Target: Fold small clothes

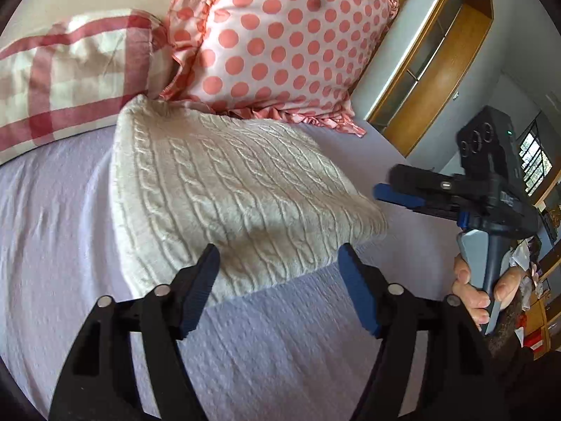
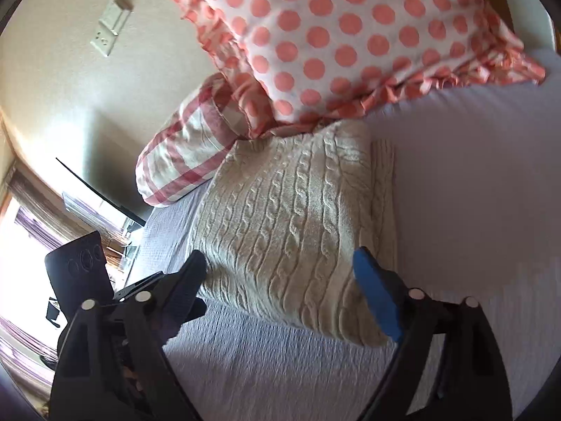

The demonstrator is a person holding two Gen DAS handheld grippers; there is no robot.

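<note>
A cream cable-knit sweater [image 1: 231, 189] lies folded into a thick rectangle on the lilac bed sheet [image 1: 273, 347]; it also shows in the right wrist view [image 2: 287, 224]. My left gripper [image 1: 278, 263] is open and empty, its fingers just above the sweater's near edge. My right gripper [image 2: 280, 273] is open and empty, hovering over the sweater's near edge. The right gripper also shows in the left wrist view [image 1: 385, 189], to the right of the sweater, held by a hand [image 1: 473, 294].
A pink polka-dot pillow [image 1: 280, 38] and a red-checked pillow [image 1: 70, 73] lie behind the sweater. A wooden wardrobe [image 1: 431, 70] stands past the bed's right edge. In the right wrist view a wall with sockets [image 2: 108, 24] is at the left.
</note>
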